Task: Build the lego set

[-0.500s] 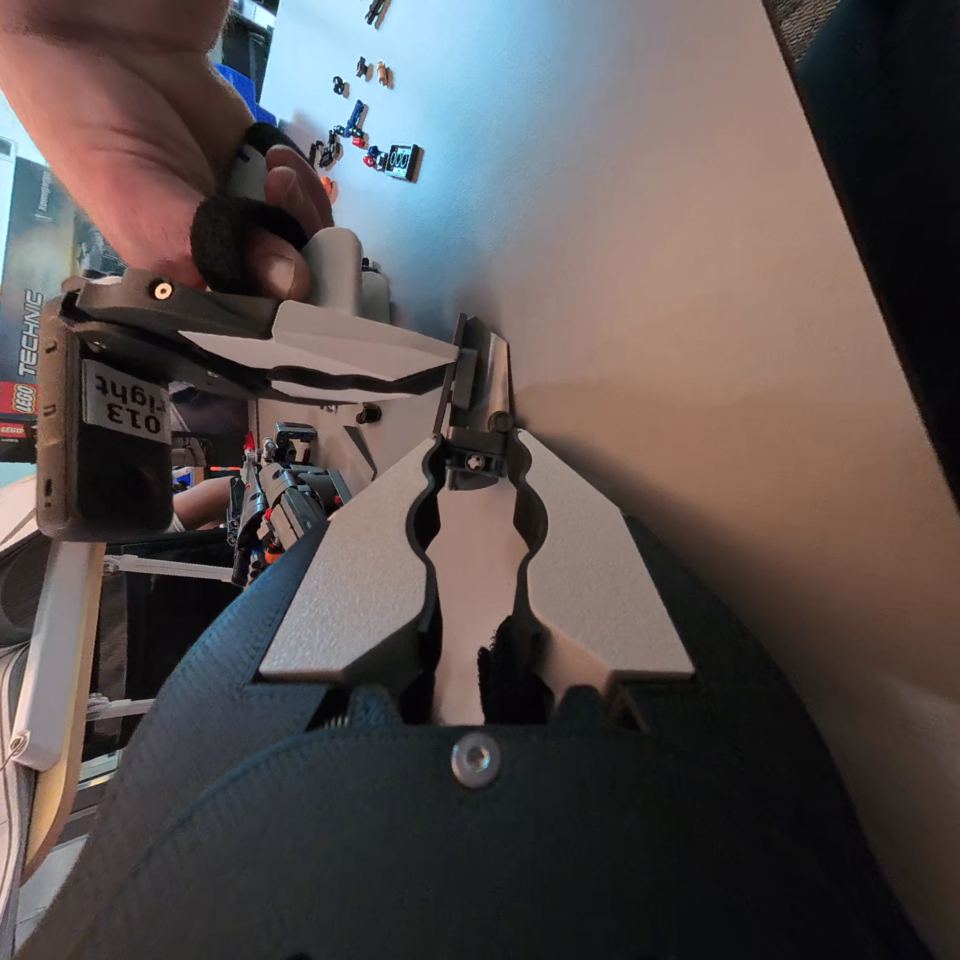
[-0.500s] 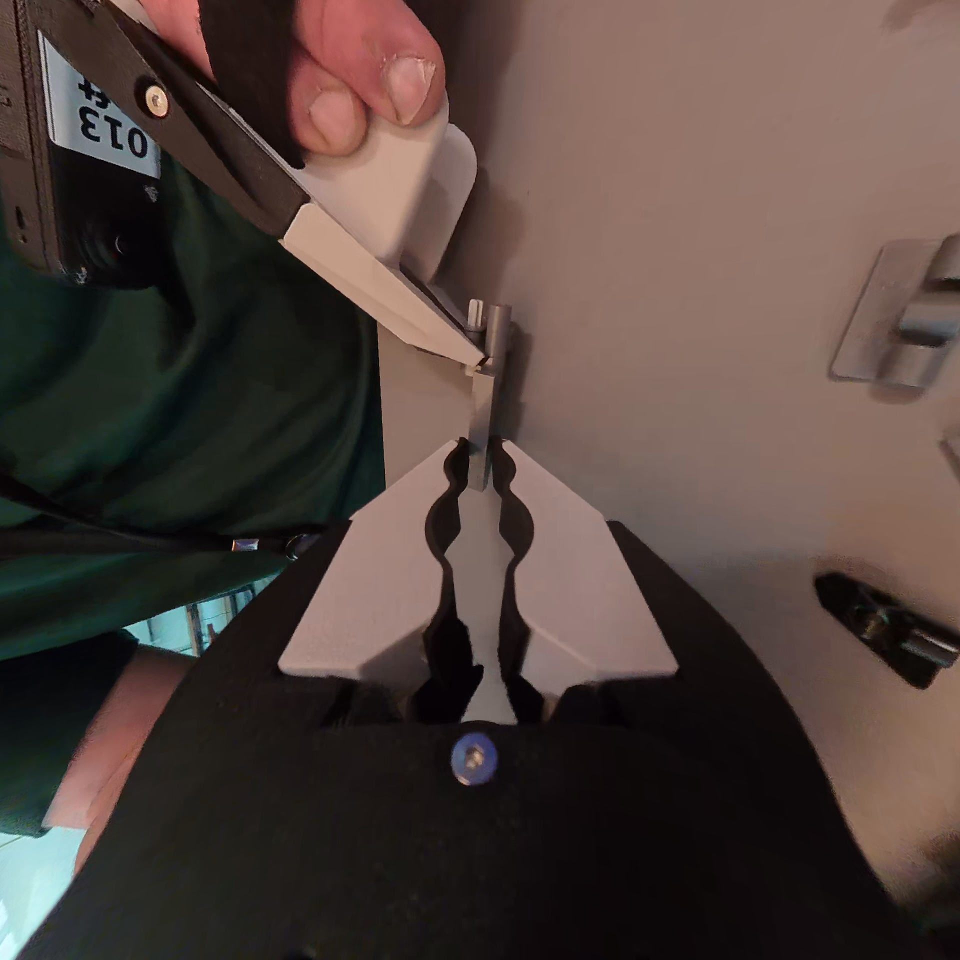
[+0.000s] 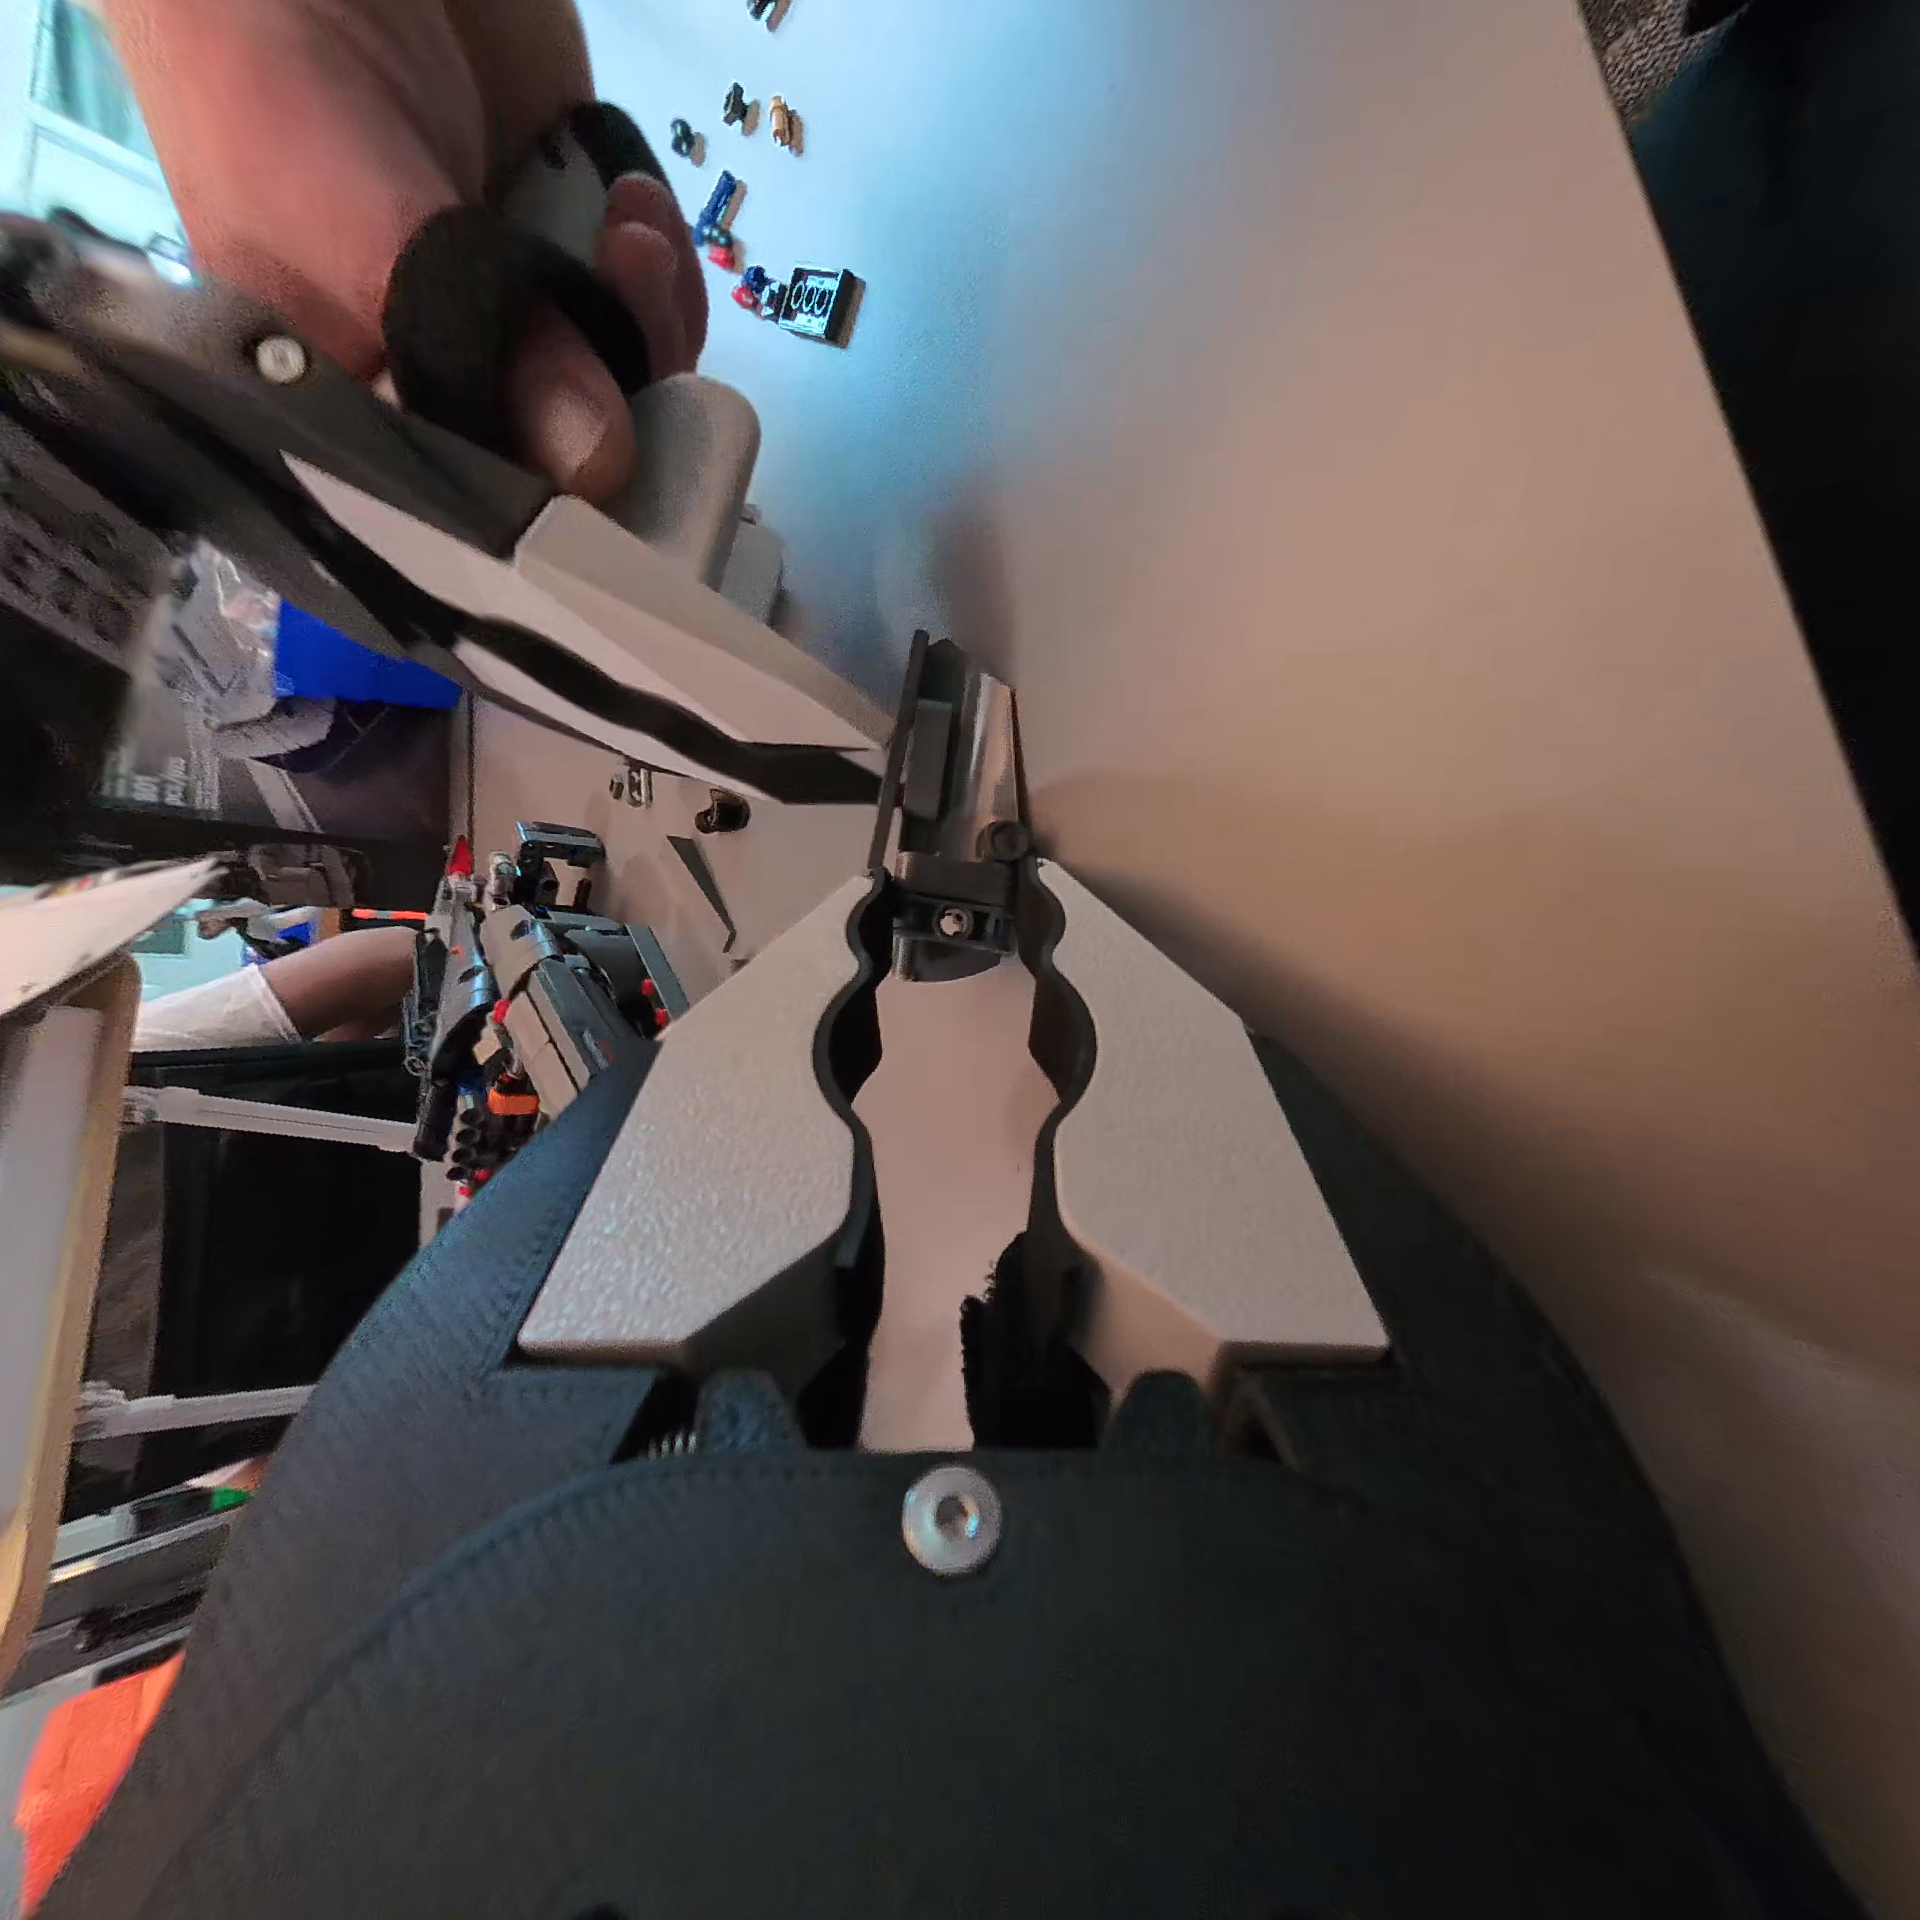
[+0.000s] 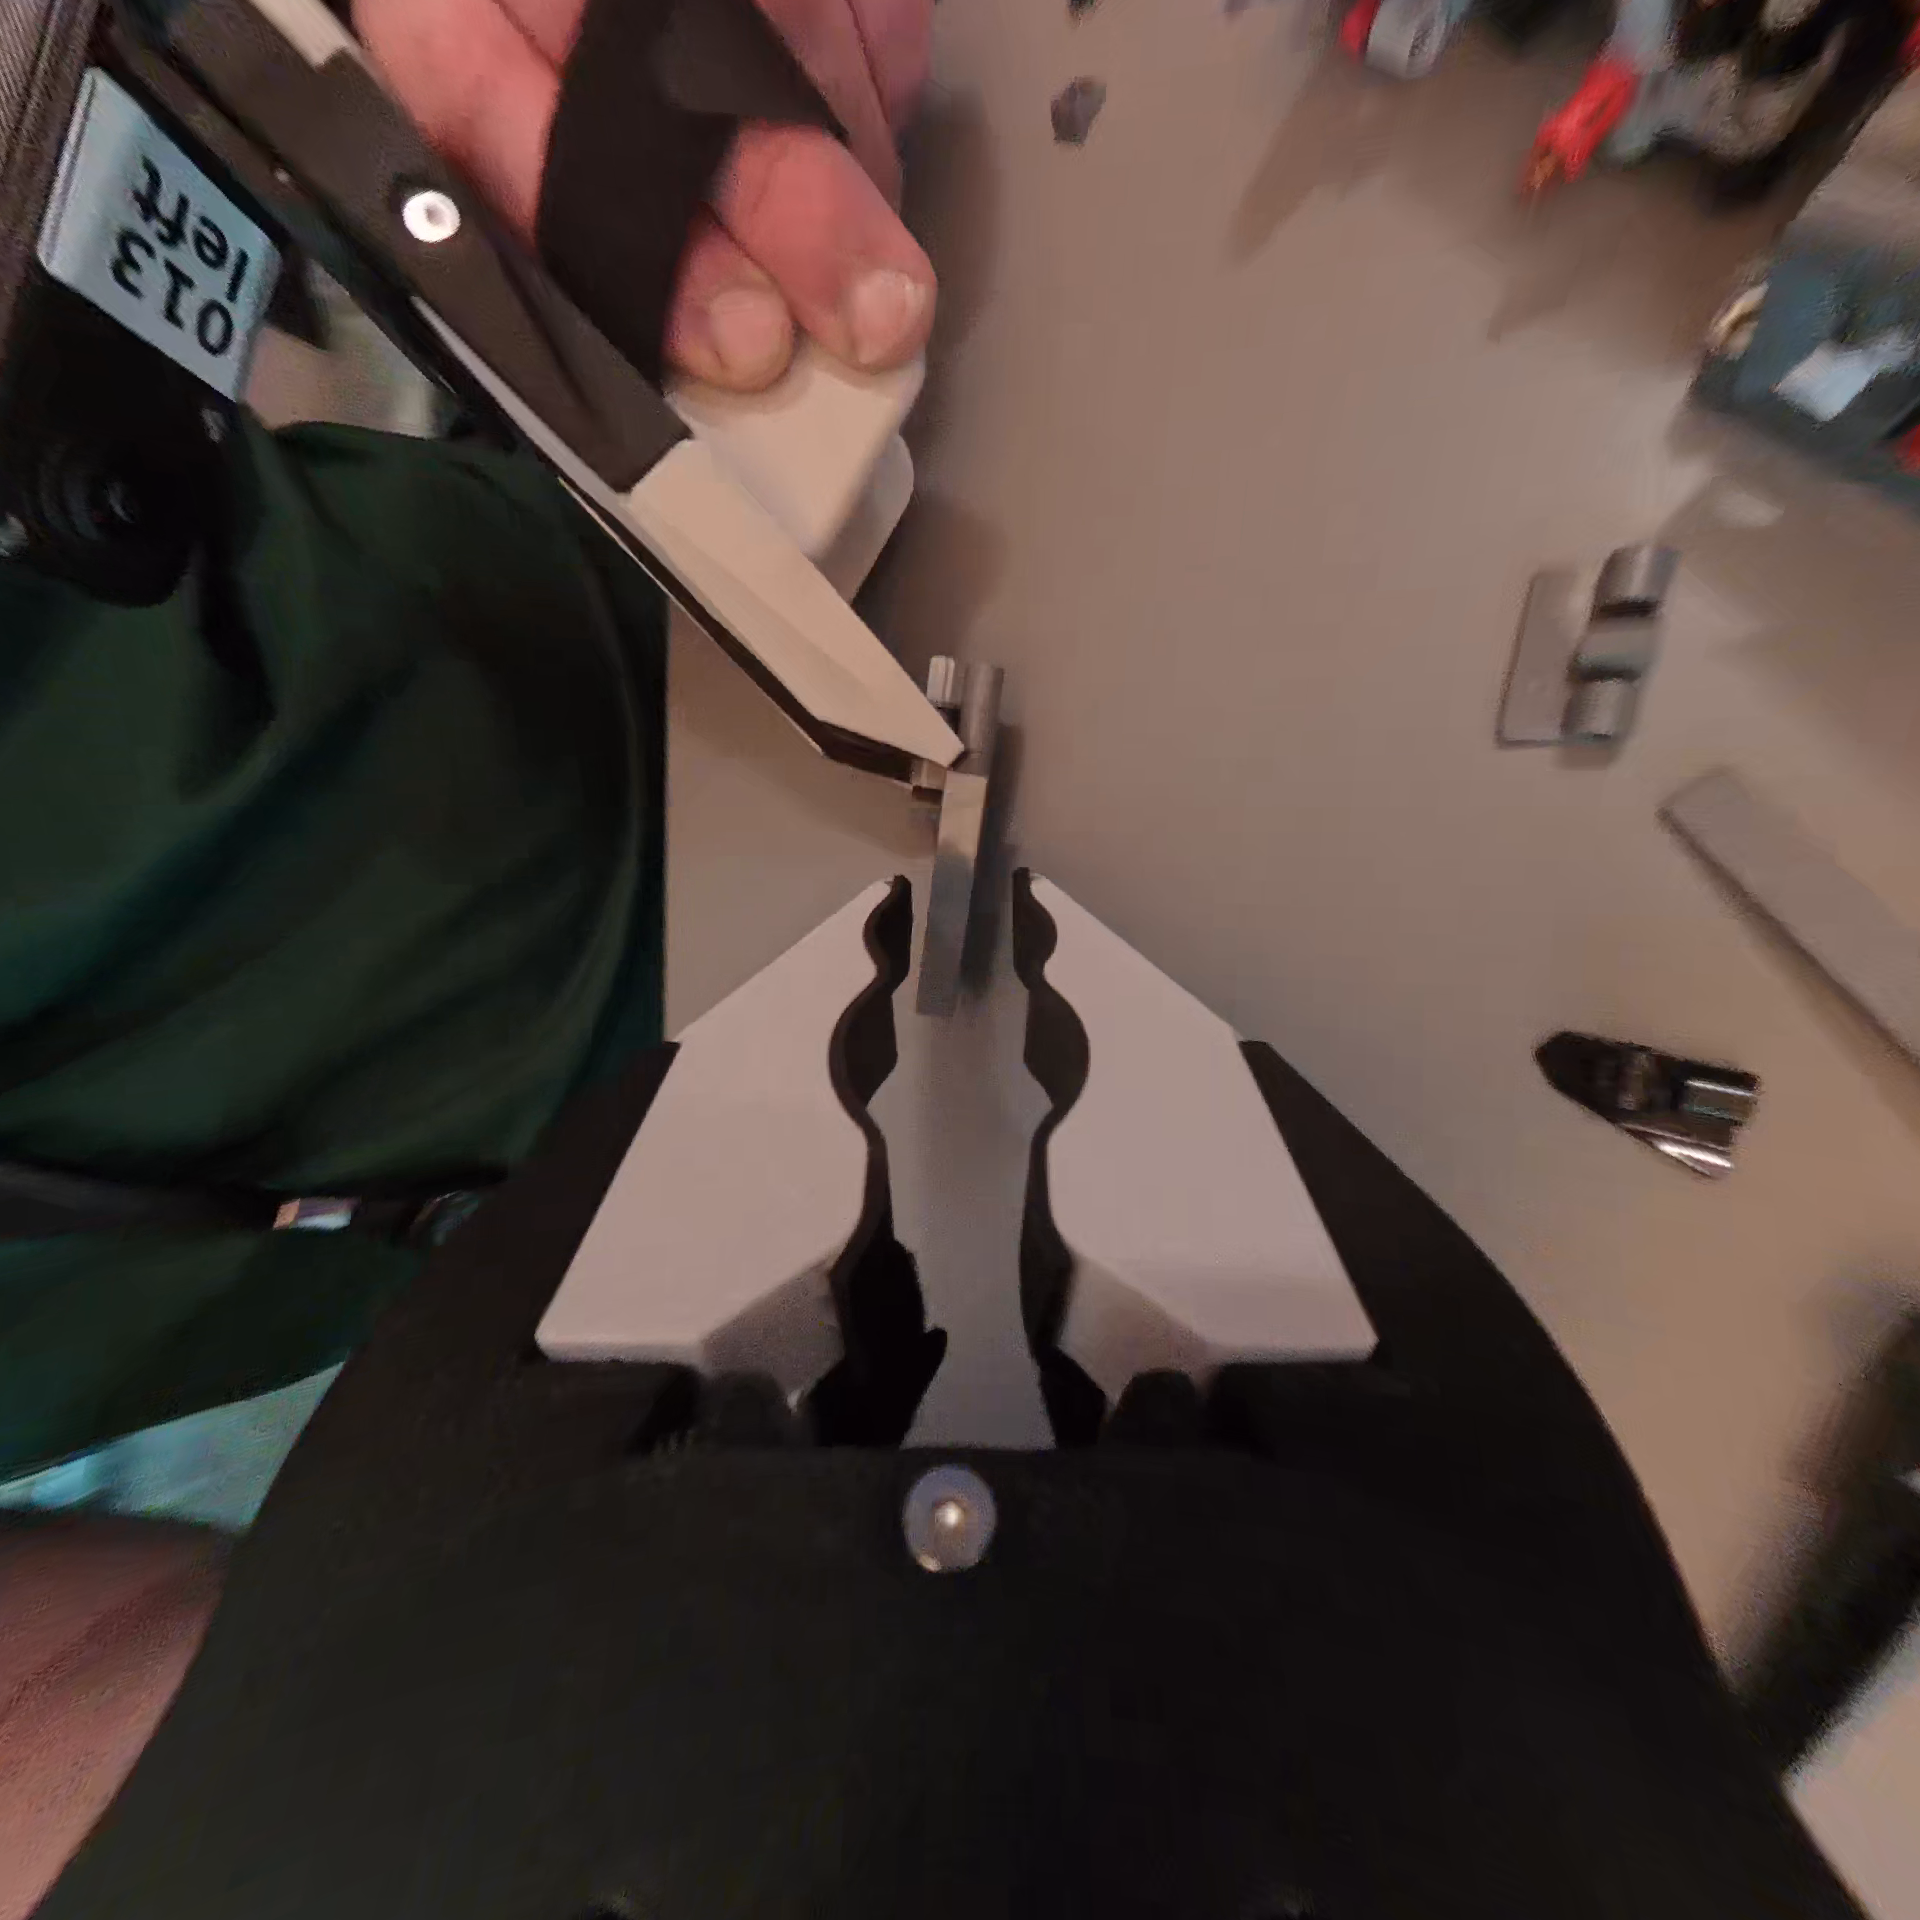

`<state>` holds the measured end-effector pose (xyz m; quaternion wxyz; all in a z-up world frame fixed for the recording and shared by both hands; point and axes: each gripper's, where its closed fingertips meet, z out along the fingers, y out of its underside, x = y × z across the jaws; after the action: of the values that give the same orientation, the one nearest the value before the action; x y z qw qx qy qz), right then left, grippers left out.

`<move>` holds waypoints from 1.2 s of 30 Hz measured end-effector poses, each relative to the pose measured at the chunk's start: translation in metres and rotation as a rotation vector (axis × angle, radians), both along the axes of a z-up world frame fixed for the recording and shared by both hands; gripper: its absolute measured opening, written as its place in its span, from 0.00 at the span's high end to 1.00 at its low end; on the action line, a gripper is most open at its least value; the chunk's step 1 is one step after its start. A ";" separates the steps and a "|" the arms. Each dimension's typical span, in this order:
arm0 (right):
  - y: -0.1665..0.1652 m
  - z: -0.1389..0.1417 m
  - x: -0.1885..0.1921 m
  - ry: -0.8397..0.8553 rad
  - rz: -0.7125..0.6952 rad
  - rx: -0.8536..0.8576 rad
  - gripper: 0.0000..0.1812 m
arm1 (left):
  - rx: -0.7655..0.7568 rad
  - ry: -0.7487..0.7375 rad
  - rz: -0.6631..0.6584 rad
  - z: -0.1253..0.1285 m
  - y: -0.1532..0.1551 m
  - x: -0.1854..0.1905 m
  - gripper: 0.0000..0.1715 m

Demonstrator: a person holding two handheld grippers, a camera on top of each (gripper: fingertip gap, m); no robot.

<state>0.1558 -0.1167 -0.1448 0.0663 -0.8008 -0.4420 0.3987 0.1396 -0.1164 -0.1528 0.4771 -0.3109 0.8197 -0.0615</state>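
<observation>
Centrally in the left wrist view, the left tongs [image 3: 954,914] clamp a dark lego piece [image 3: 951,920], while the right tongs' [image 3: 873,764] tip meets it from the upper left. Seen in the right wrist view, the right tongs [image 4: 961,883] stand slightly parted around a grey plate [image 4: 961,914], gaps on both sides, above the counter [image 4: 1299,831].

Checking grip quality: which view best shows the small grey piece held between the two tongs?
The left wrist view: the grey piece sits sharp in the left tongs, its dark connector visible. The right wrist view shows it edge-on, as a thin slat.
</observation>
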 end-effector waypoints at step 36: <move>0.006 -0.014 0.007 -0.203 -0.201 0.720 0.95 | -0.364 0.056 0.085 -0.003 0.005 0.005 0.87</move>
<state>0.1632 -0.1104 -0.1584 0.3378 -0.8010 -0.4774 0.1280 0.1451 -0.1117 -0.1559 0.3919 -0.4280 0.7943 -0.1799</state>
